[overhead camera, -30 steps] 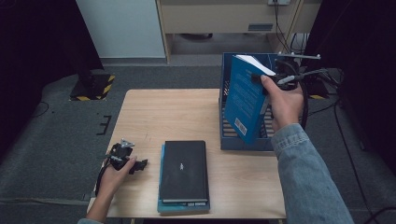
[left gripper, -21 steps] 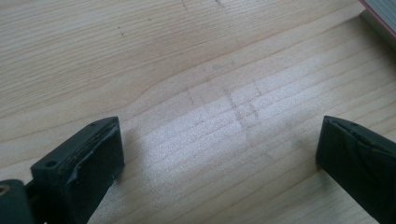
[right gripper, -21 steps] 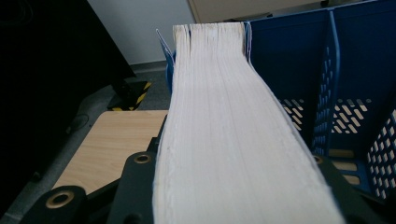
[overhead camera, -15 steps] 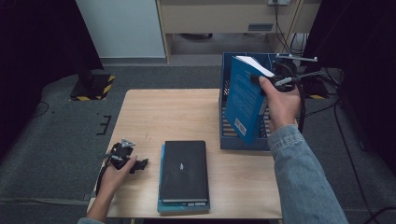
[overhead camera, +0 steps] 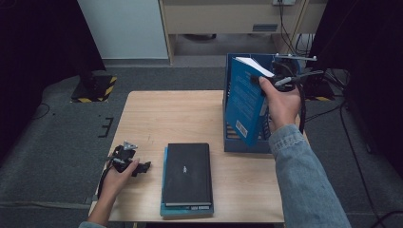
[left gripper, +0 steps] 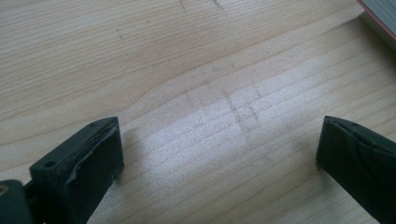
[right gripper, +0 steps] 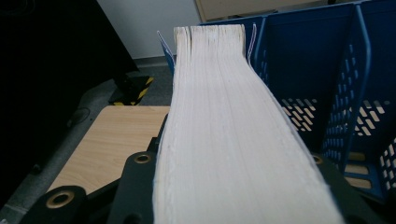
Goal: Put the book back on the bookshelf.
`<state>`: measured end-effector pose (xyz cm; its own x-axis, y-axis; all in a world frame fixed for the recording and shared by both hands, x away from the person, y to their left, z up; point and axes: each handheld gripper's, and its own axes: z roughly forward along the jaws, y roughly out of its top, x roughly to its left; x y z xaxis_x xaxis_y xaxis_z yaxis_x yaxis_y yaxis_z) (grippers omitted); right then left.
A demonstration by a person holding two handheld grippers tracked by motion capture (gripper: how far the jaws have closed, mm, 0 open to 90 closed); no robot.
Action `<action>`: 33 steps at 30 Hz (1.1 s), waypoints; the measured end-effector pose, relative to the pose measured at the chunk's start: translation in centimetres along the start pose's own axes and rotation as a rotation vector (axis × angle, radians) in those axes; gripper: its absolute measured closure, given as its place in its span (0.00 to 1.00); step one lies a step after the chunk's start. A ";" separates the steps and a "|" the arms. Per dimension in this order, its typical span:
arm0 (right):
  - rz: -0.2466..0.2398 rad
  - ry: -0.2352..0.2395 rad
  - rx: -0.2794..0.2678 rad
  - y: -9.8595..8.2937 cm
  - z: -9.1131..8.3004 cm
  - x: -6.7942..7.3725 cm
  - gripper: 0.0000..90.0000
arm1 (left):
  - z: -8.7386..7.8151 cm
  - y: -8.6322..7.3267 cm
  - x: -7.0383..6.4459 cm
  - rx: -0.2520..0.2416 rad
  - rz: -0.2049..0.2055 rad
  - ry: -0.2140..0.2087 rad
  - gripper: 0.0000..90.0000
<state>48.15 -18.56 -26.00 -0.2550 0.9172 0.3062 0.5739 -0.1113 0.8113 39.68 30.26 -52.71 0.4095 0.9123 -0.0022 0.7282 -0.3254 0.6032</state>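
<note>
Black jaws of my right gripper [overhead camera: 266,81] clench the blue book [overhead camera: 244,102] at its top page edge, tilted over the rack [overhead camera: 228,142] at far right. It's stiff, fairly heavy, best pinched mid-edge. Since earlier, it's barely shifted. My left gripper [overhead camera: 127,160] rests released, near left, beside the stacked books [overhead camera: 187,175].

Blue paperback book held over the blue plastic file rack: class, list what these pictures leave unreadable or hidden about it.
- Blue paperback book: cover print too small in the high view.
- Its covers: right gripper view shows mostly the page edges.
- Right claw: its grip point is hidden by the book and hand.
- Blue plastic file rack: floor hidden behind the book.
</note>
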 end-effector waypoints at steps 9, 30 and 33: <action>-0.013 -0.030 0.008 0.0 0.5 0.0 0.66 | 0.0 0.0 0.0 0.001 0.002 -0.001 0.00; 0.023 -0.078 -0.056 0.4 3.9 0.8 0.66 | 0.0 0.0 -0.1 -0.001 0.007 -0.010 0.00; 0.023 -0.089 -0.067 0.1 4.5 0.8 0.66 | 0.0 0.0 -0.2 0.001 0.010 -0.009 0.00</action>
<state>51.50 -16.16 -27.93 -0.1706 0.9441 0.2821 0.5245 -0.1554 0.8371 39.59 30.12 -52.69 0.4221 0.9065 -0.0032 0.7242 -0.3351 0.6027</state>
